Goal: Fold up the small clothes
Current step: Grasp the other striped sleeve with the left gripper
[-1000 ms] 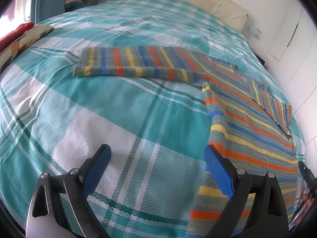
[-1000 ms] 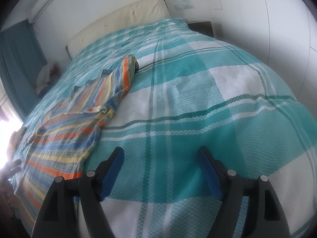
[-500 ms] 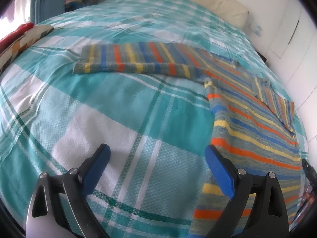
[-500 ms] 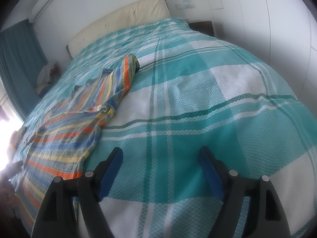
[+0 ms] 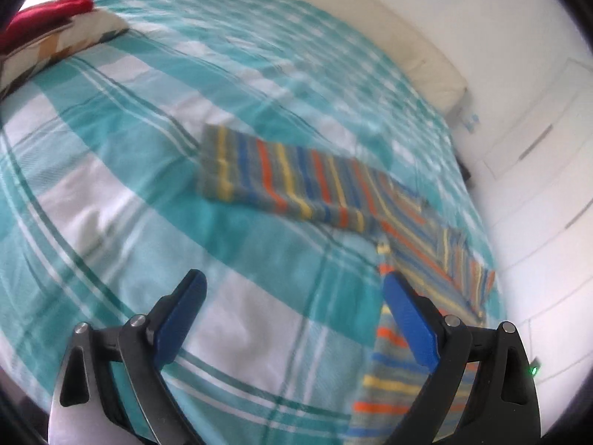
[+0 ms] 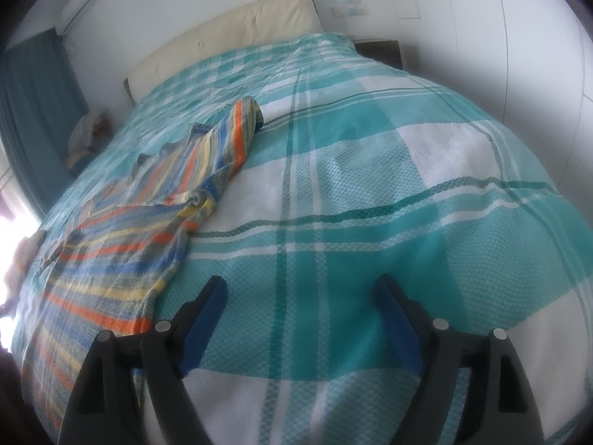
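A small striped sweater [image 5: 418, 256] in grey, blue, orange and yellow lies flat on the teal plaid bedspread [image 5: 148, 170]. One sleeve [image 5: 274, 181] stretches out to the left. My left gripper [image 5: 292, 289] is open and empty above the bed, its right finger over the sweater's left edge. In the right wrist view the sweater [image 6: 122, 244] lies to the left, its other sleeve [image 6: 226, 137] reaching toward the headboard. My right gripper [image 6: 300, 293] is open and empty above bare bedspread [image 6: 407, 193], right of the sweater.
A cream headboard [image 6: 229, 33] stands at the far end of the bed. A patterned cushion with a red item [image 5: 48, 33] lies at the left edge. White wardrobe doors [image 5: 545, 170] and a dark bedside table [image 6: 378, 50] are on the right.
The left gripper has swung and lifted: the sweater and sleeve now sit further right and lower in its view, with motion blur. The right gripper has barely moved. Both stay open.
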